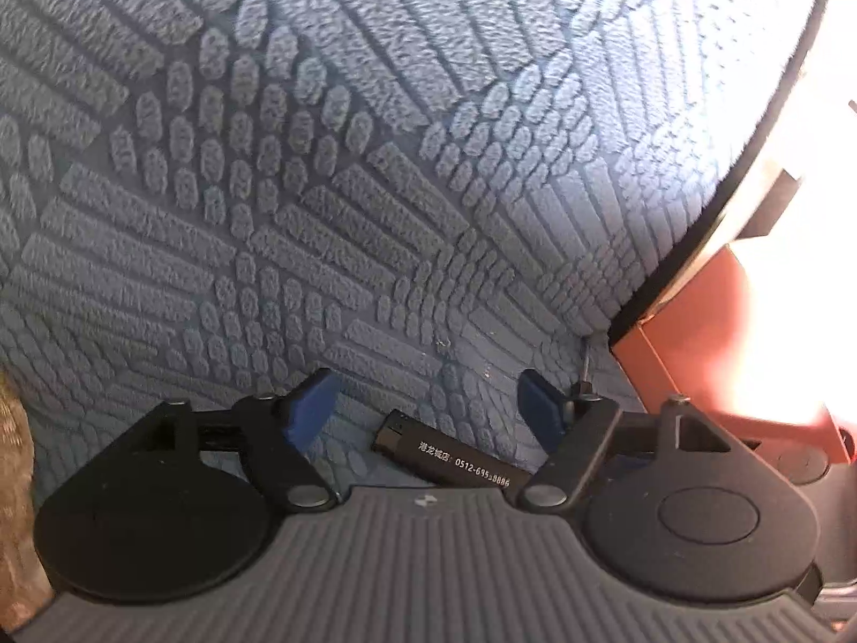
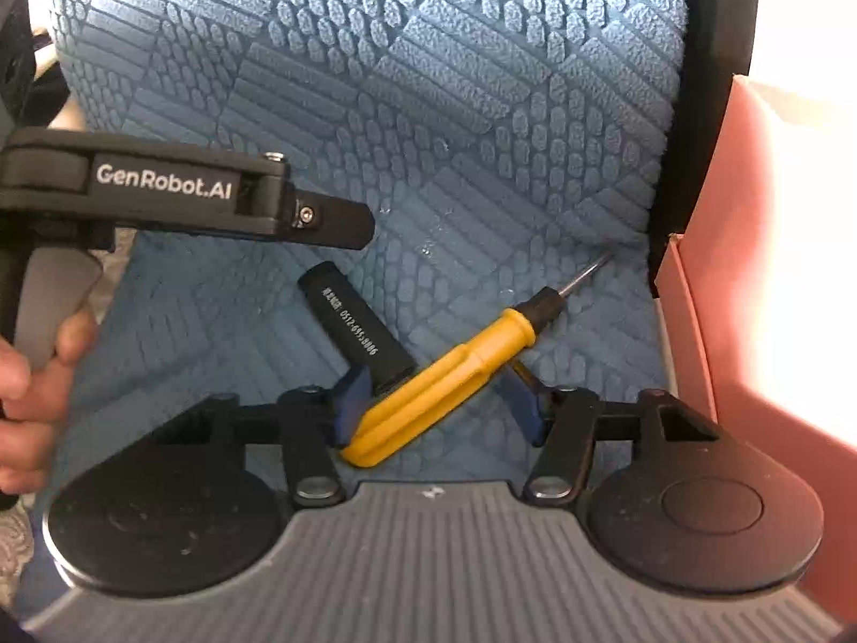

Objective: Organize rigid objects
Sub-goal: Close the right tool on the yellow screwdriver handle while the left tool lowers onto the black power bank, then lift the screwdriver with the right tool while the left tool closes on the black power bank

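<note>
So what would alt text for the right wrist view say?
A yellow-handled screwdriver lies between the open right gripper fingers on a blue textured mat, beside a black lighter. The left gripper reaches in; a pink box stands right.

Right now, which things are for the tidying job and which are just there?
For the job:
- black lighter
- yellow screwdriver
- orange box, probably where they go

Just there:
- blue patterned mat
- brownish thing at the edge, unclear what

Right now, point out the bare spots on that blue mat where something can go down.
Free: the mat beyond the black lighter and yellow screwdriver. Crowded: between the right hand-held gripper fingers, where both lie, and by the box at the mat's right edge.
</note>
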`<action>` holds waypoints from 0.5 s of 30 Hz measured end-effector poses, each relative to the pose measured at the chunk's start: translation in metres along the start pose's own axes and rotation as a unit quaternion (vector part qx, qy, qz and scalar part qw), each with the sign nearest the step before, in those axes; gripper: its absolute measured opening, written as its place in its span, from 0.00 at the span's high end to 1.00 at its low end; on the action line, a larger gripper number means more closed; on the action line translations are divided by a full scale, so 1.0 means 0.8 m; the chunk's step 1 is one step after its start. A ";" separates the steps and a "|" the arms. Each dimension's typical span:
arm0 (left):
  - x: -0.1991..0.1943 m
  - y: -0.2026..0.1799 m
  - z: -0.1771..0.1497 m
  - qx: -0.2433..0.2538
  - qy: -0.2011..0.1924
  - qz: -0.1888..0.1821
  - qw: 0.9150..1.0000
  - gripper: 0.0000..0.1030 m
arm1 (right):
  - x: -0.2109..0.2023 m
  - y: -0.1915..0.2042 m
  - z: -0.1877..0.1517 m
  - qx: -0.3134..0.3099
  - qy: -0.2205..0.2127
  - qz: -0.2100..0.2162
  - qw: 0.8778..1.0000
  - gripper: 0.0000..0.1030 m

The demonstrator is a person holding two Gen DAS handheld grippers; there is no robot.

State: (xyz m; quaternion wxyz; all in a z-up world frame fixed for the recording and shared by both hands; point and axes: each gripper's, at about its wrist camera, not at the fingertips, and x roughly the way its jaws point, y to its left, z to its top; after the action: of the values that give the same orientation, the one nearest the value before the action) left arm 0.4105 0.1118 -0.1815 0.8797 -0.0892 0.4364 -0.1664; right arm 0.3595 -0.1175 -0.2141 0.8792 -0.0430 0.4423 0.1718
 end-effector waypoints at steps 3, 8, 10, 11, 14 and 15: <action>0.002 -0.007 -0.002 0.021 0.005 -0.008 1.000 0.20 | -0.009 -0.010 0.003 0.023 0.016 0.010 1.000 0.65; 0.003 -0.021 -0.010 0.077 0.032 -0.018 0.996 0.17 | -0.025 -0.020 0.002 0.028 0.025 0.014 0.999 0.69; 0.003 -0.024 -0.014 0.093 0.037 -0.022 0.995 0.17 | -0.030 -0.024 0.000 0.031 0.030 0.018 0.999 0.71; 0.002 -0.024 -0.015 0.096 0.040 -0.023 0.994 0.17 | -0.032 -0.026 -0.001 0.034 0.033 0.020 0.999 0.72; 0.006 -0.028 -0.018 0.105 0.047 -0.018 0.993 0.17 | -0.037 -0.029 -0.004 0.032 0.035 0.021 0.999 0.74; 0.007 -0.028 -0.021 0.110 0.048 -0.016 0.993 0.17 | -0.039 -0.030 -0.006 0.031 0.037 0.021 0.999 0.75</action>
State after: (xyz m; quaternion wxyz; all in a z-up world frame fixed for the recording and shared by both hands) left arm 0.3954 0.0883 -0.1892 0.8595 0.0096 0.4557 -0.2314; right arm 0.3468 -0.1494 -0.1942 0.8593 -0.0129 0.4804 0.1752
